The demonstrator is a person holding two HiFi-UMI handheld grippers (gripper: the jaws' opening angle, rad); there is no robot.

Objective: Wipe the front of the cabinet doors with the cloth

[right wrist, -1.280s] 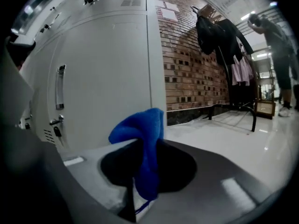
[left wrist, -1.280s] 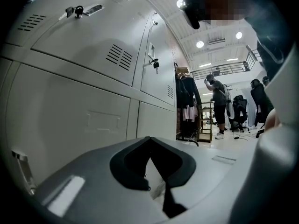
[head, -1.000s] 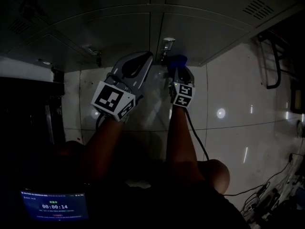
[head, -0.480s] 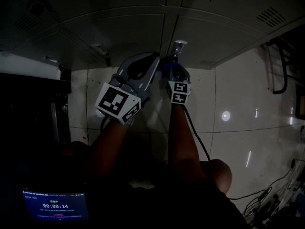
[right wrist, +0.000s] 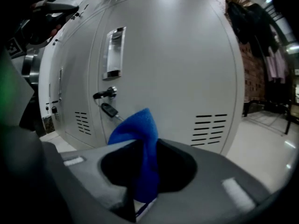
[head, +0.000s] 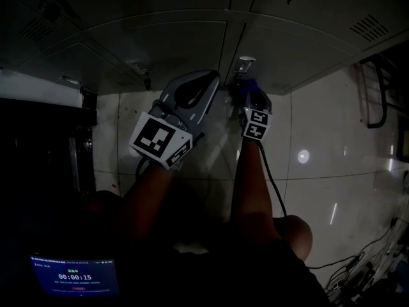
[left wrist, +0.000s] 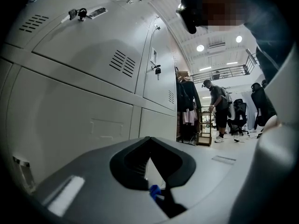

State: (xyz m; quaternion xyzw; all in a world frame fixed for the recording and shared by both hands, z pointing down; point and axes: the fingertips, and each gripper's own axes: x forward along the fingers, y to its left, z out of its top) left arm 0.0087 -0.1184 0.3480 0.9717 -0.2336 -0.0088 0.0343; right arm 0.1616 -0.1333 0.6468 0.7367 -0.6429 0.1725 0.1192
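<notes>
My right gripper [right wrist: 145, 143] is shut on a blue cloth [right wrist: 141, 157], which sticks up between its jaws in the right gripper view. It faces a grey cabinet door [right wrist: 182, 55] with a recessed handle [right wrist: 114, 52], a key in the lock [right wrist: 105, 94] and vent slots [right wrist: 210, 127]. In the dark head view the right gripper [head: 244, 85] sits just below the lock [head: 243, 63], the cloth [head: 248, 86] near the door's bottom. My left gripper [head: 206, 77] is beside it, jaws shut with nothing held, pointing along the cabinet doors [left wrist: 70, 106].
A row of grey lockers [head: 160, 37] runs across the top above a tiled floor [head: 319, 146]. A person [left wrist: 217, 111] stands by a clothes rack [left wrist: 188, 107] in the distance. A small screen [head: 73, 277] glows at bottom left; cables [head: 358, 261] lie at right.
The right gripper with the cloth slid a little left under the lock, then back to the right. The left gripper stayed beside it.
</notes>
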